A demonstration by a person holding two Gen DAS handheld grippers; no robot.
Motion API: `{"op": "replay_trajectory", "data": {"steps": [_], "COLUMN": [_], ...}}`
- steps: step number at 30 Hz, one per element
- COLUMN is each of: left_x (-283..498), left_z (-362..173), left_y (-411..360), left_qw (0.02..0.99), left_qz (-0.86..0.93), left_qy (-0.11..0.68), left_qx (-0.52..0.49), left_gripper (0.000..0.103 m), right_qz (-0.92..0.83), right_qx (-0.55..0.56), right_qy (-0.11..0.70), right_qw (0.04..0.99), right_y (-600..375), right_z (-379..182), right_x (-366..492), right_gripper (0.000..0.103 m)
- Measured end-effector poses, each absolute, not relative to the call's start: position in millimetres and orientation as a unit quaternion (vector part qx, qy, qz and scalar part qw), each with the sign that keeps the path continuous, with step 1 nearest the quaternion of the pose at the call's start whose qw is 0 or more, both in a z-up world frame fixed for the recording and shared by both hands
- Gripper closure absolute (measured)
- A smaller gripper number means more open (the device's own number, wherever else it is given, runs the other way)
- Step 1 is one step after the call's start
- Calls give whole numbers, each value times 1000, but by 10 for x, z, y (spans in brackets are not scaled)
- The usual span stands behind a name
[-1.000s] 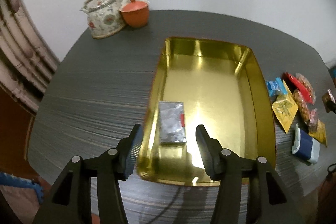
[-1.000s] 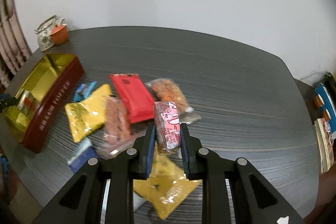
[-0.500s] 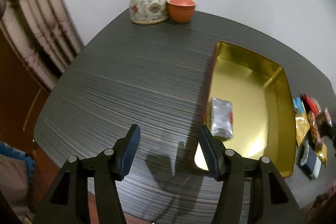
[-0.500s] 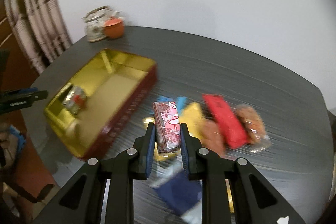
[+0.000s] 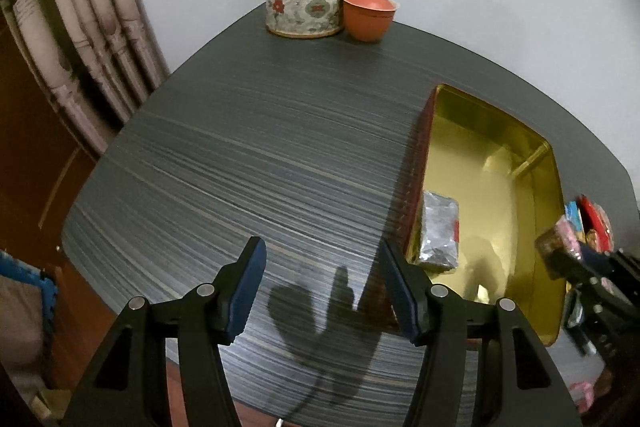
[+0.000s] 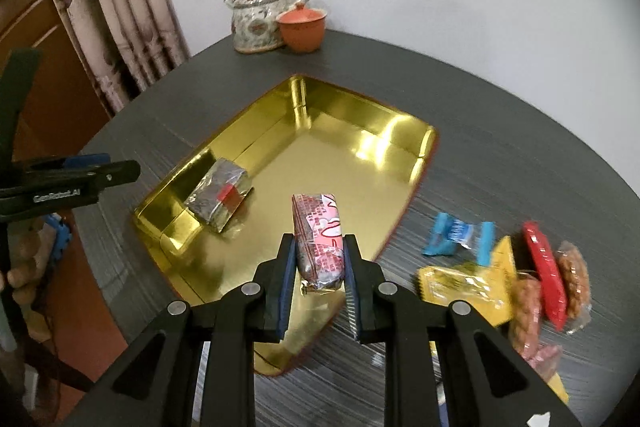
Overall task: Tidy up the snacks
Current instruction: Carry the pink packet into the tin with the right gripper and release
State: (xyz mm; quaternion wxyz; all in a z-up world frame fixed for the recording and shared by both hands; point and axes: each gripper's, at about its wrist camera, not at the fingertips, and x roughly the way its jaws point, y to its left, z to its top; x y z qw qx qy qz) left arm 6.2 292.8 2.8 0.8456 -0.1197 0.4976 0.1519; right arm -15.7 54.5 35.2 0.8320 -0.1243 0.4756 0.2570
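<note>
My right gripper is shut on a pink-and-white snack packet and holds it above the near part of the gold tin tray. A silver foil packet lies flat in the tin's left corner. In the left wrist view my left gripper stands open over bare table, with nothing between its fingers. There the tin and the silver packet lie just to its right. The pink packet shows at the right edge over the tin's far rim.
Loose snacks lie on the table right of the tin: a blue packet, a yellow one, a red one and bags of nuts. A flowered teapot and an orange lidded cup stand at the far edge. A curtain hangs beyond the table's left edge.
My right gripper has carried the pink packet from the snack pile to above the tin. My left gripper has moved left off the tin, over bare table, with its jaws wider.
</note>
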Motion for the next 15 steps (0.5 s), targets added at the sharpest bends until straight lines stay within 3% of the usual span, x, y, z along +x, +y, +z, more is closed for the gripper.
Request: {"op": "replay_trajectory", "data": {"steps": [15], "left_x": [58], "left_z": [-24], "left_y": [2938], "left_qw": [840], "left_qz": [151], "left_qy": [504], "left_qx": [-132], "left_gripper": [41], "right_qz": [266], "right_qx": [-171], "right_qy": [491], "right_qw": [811], "right_y": [926], "right_z": [15], "right_x": [-103], "right_gripper": [83]}}
